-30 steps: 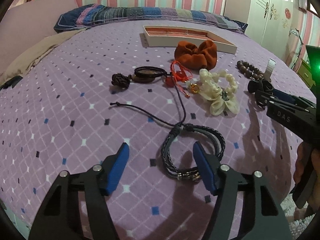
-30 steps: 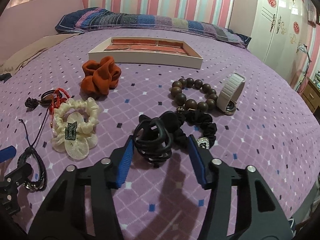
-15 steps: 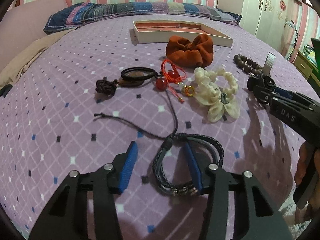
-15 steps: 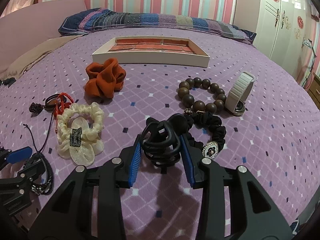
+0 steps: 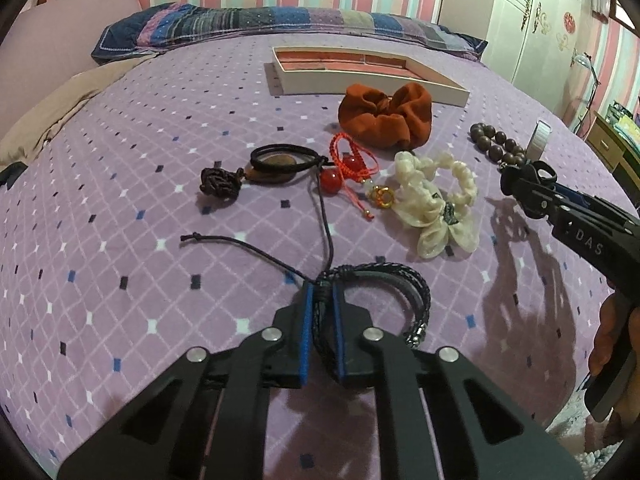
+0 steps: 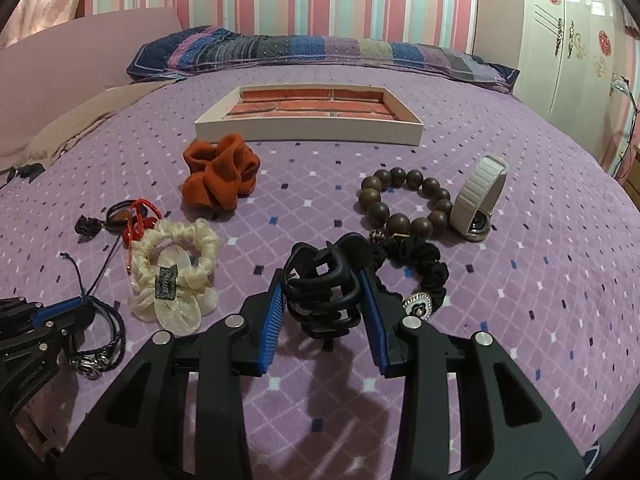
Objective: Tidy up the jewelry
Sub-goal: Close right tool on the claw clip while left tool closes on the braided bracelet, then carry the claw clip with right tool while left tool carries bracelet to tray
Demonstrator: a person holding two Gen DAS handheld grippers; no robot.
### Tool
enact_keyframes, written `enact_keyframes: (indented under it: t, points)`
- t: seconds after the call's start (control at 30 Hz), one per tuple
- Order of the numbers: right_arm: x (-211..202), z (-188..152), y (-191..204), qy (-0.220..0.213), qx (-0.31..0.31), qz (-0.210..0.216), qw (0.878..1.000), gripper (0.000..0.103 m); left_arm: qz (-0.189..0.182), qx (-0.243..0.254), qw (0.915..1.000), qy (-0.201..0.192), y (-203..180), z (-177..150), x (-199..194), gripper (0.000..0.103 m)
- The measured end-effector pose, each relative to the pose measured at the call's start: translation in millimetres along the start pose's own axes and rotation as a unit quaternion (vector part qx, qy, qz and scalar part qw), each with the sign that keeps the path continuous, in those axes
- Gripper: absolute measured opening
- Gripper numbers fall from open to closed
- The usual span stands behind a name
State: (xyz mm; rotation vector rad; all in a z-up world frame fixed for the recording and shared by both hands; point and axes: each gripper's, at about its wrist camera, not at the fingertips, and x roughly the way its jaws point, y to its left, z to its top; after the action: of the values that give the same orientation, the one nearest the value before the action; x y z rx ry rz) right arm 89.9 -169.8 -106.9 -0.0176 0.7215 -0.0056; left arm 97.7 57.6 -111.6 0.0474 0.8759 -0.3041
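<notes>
My left gripper (image 5: 321,292) is shut on the black braided bracelet (image 5: 404,284), pinching its band near the knot. The bracelet also shows in the right wrist view (image 6: 105,330), held by the left gripper (image 6: 76,304). My right gripper (image 6: 322,284) is shut on the black claw hair clip (image 6: 322,284), a little above the bed. In the left wrist view the right gripper (image 5: 528,178) holds the clip at the right. The white tray (image 6: 308,128) with a brick-pattern floor sits at the back of the bed.
On the purple bedspread lie an orange scrunchie (image 6: 220,174), a cream scrunchie (image 6: 176,268), a red cord bracelet (image 5: 352,164), a dark pendant necklace (image 5: 272,166), a wooden bead bracelet (image 6: 404,204), a white band (image 6: 480,196) and a black scrunchie (image 6: 424,264). A striped pillow (image 6: 320,54) lies behind.
Both grippers closed: the left one onto the braided bracelet, the right one onto the black claw clip. Both views rose slightly from the bed.
</notes>
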Motion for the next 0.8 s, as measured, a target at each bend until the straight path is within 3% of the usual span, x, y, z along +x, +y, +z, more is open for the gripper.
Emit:
enact_keyframes:
  t: [0.47, 0.8]
  points:
    - [-5, 20, -14, -0.002, 0.008, 0.014, 1.0, 0.037, 0.0, 0.021, 0.9982, -0.055, -27, 29, -46, 0.01]
    - [6, 68, -31, -0.015, 0.011, 0.011, 1.0, 0.037, 0.036, 0.024, 0.9932, -0.108, -34, 106, -48, 0.01]
